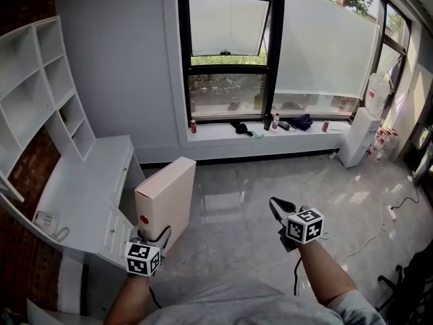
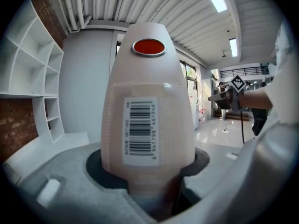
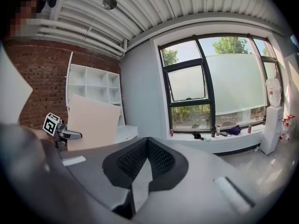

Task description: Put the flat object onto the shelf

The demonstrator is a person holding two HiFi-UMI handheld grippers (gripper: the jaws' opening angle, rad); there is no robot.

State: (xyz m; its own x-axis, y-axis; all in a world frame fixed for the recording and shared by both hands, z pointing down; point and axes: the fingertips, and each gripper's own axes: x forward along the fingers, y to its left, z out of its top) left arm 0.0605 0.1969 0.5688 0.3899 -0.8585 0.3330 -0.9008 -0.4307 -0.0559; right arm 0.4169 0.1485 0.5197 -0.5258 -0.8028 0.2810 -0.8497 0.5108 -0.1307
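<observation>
The flat object is a pale pink flat box (image 1: 166,198) with a red sticker and a barcode label (image 2: 140,129). It stands on edge, and my left gripper (image 1: 153,235) is shut on its near end (image 2: 148,190). The right gripper view shows the box's broad side (image 3: 91,122) in front of the shelf. The white open shelf (image 1: 47,87) stands against the brick wall at the left, above a white desk (image 1: 88,181). My right gripper (image 1: 279,207) is out over the floor to the box's right. Its pads (image 3: 161,157) meet at the tips with nothing between them.
A window sill (image 1: 223,133) at the back carries bottles and small items. A white water dispenser (image 1: 358,137) stands at the right wall. Cables (image 1: 399,212) lie on the tiled floor at the right. The desk's front edge is close to the box.
</observation>
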